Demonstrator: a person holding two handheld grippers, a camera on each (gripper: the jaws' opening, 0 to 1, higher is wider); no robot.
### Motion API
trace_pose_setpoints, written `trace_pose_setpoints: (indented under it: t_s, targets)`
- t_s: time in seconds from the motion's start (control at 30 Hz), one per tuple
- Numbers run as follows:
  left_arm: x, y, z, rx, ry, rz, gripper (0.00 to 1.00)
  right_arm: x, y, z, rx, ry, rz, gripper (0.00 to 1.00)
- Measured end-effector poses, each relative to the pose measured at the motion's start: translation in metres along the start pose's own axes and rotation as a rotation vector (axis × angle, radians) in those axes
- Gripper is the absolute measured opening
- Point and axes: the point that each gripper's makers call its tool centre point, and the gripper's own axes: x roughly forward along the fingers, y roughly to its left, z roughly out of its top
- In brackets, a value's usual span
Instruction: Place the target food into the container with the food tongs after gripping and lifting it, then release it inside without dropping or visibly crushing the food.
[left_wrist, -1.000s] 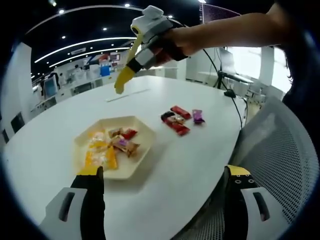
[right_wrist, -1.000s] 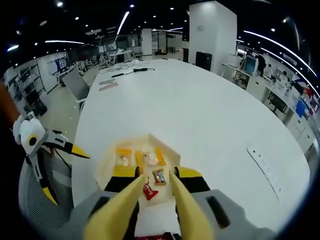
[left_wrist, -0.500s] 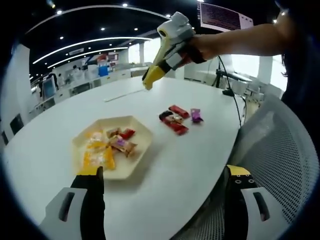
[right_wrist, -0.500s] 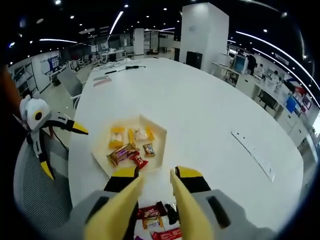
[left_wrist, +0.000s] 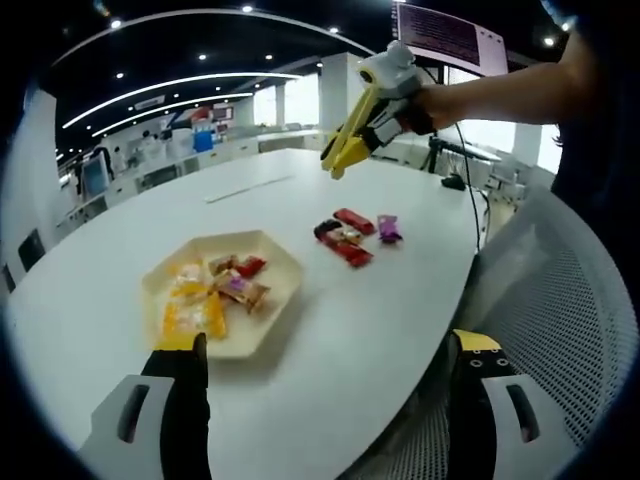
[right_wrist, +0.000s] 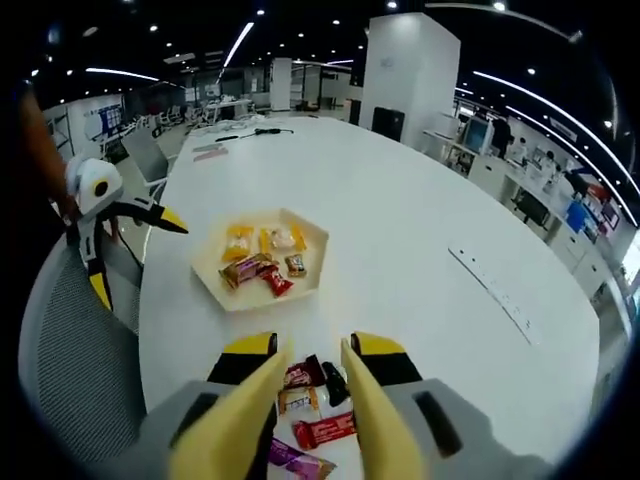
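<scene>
While you hold both grippers above the table (left_wrist: 400, 300), this is how things lie:
Right gripper (right_wrist: 308, 372): its tongs stand slightly apart, holding nothing, directly over the loose snacks (right_wrist: 305, 405).
Left gripper (left_wrist: 325, 345): jaws wide apart, empty, at the table's near edge.
Snacks: loose wrapped pieces lie on the table, between your right tongs' tips and just under them.
Tray (right_wrist: 240, 298): beyond your right tongs and to their left, carrying several wrapped sweets; just ahead of your left jaw.
</scene>
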Motion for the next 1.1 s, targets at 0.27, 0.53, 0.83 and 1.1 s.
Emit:
trace_pose_setpoints:
  t_s: [0.27, 0.53, 0.83, 1.1]
  targets:
    - [0.000, -0.001, 0.000, 0.001, 0.001, -0.006, 0.96, -0.004, 0.000, -0.014, 0.000, -0.003, 0.004, 0.28]
    - [0.000, -0.002, -0.001, -0.001, 0.008, -0.007, 0.96, 0.002, 0.003, -0.035, 0.022, 0.000, -0.002, 0.28]
    - [0.001, -0.002, -0.003, -0.001, 0.016, -0.007, 0.96, 0.014, 0.007, -0.053, 0.034, 0.009, 0.002, 0.28]
    - [0.001, -0.001, -0.003, -0.003, 0.020, -0.004, 0.96, 0.030, 0.016, -0.071, 0.047, 0.036, 0.040, 0.28]
